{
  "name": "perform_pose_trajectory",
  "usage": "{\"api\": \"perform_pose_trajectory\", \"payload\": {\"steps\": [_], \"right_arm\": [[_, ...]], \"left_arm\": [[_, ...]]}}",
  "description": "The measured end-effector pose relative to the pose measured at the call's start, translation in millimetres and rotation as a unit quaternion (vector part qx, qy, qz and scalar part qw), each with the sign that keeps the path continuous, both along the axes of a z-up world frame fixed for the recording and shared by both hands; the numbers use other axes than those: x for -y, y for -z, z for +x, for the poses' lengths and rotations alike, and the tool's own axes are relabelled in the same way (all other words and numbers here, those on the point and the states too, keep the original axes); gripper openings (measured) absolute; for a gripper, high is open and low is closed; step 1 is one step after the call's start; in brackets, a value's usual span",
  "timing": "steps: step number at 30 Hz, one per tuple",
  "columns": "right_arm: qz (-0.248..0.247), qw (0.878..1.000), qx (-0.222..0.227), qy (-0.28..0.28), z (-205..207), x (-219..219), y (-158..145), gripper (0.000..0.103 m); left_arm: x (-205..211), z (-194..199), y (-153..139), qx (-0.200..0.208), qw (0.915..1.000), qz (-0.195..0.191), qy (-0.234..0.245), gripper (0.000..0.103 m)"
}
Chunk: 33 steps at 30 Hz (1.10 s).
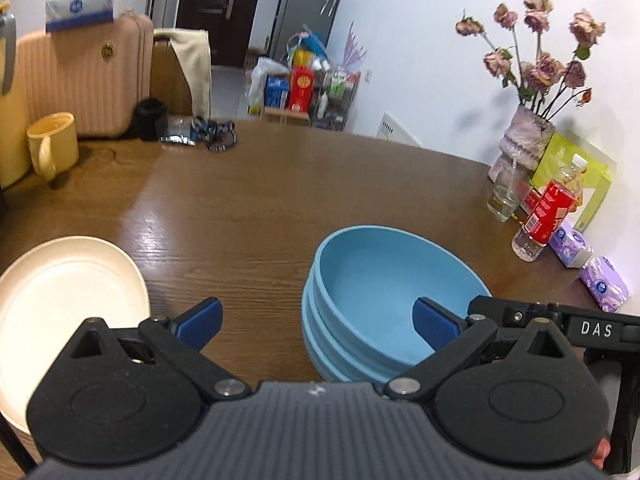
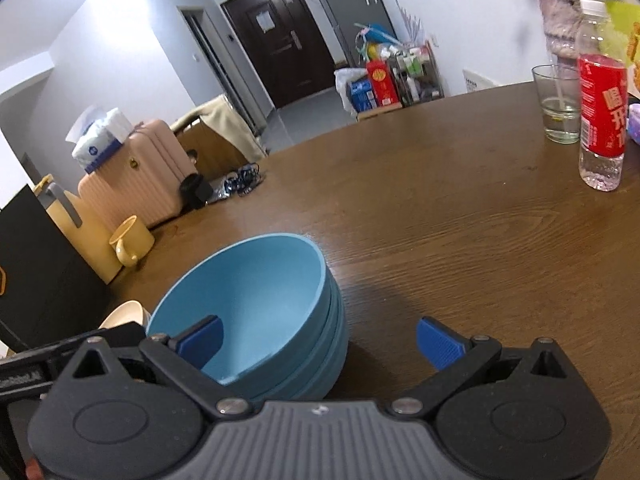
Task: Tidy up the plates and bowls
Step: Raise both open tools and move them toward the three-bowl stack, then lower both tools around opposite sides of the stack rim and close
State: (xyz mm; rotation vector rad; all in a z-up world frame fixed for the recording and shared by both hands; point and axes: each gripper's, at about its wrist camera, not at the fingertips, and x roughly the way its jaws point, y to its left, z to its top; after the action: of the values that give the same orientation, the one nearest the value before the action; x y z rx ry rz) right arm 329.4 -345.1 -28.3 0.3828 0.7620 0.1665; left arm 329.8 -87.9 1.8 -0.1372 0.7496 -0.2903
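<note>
A stack of blue bowls (image 1: 384, 300) stands on the brown wooden table (image 1: 260, 208), nested and upright. My left gripper (image 1: 320, 324) is open, straddling the stack's near-left rim, its right pad over the top bowl's inside and nothing gripped. A cream plate (image 1: 68, 300) lies flat to the left. In the right wrist view the same blue bowls (image 2: 256, 300) sit low and left. My right gripper (image 2: 320, 342) is open too, its left pad inside the top bowl and its right pad over bare table. The cream plate (image 2: 124, 314) peeks out behind the stack.
A yellow mug (image 1: 54, 144) stands at the far left by a pink suitcase (image 1: 84, 76). Along the right edge are a glass (image 1: 506, 196), a red-labelled bottle (image 1: 548, 212), a vase of dried roses (image 1: 524, 144) and purple tissue packs (image 1: 604, 284). A black box (image 2: 36, 272) stands left.
</note>
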Motion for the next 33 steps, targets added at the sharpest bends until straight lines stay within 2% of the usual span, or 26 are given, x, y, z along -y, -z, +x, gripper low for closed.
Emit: {"api": "perform_pose_trajectory", "payload": {"steps": [4,7,10,12,16,18,22,25,26,31,33], "right_arm": [[-0.012,1.000,-0.018,-0.010,13.2,-2.1,-0.8,0.102],[-0.008,0.999,-0.031,-0.013,21.4,-2.0,-0.4,0.099],[-0.003,0.998,-0.052,-0.017,30.8,-1.6,0.8,0.096],[-0.001,0.998,-0.066,-0.021,36.9,-1.2,1.1,0.090],[-0.014,0.996,-0.086,-0.028,46.6,-4.6,2.2,0.086],[-0.015,0.995,-0.092,-0.034,49.2,-7.0,3.7,0.078],[-0.011,0.993,-0.113,-0.043,58.1,-10.6,9.4,0.072],[-0.001,0.990,-0.133,-0.050,64.0,-12.0,13.7,0.060],[-0.002,0.989,-0.137,-0.052,65.2,-13.0,14.2,0.058],[-0.001,0.985,-0.163,-0.059,71.3,-18.1,21.4,0.055],[0.002,0.983,-0.174,-0.061,71.8,-18.8,24.9,0.050]], "left_arm": [[3.0,15.1,3.0,-0.019,0.9997,-0.008,-0.011,0.102],[3.7,26.1,6.0,-0.037,0.9990,-0.015,-0.021,0.096],[6.3,38.8,10.6,-0.064,0.9974,-0.018,-0.027,0.086],[8.0,45.2,13.1,-0.080,0.9962,-0.022,-0.026,0.077],[11.4,53.7,17.8,-0.103,0.9941,-0.024,-0.026,0.072],[12.9,57.1,19.8,-0.109,0.9934,-0.027,-0.025,0.067],[18.1,62.2,23.3,-0.123,0.9919,-0.027,-0.020,0.060],[20.2,66.1,25.9,-0.130,0.9909,-0.029,-0.019,0.056],[20.9,67.3,27.3,-0.134,0.9904,-0.029,-0.019,0.051],[22.5,70.7,32.5,-0.147,0.9885,-0.029,-0.019,0.050],[22.4,71.3,34.0,-0.152,0.9878,-0.028,-0.018,0.050]]}}
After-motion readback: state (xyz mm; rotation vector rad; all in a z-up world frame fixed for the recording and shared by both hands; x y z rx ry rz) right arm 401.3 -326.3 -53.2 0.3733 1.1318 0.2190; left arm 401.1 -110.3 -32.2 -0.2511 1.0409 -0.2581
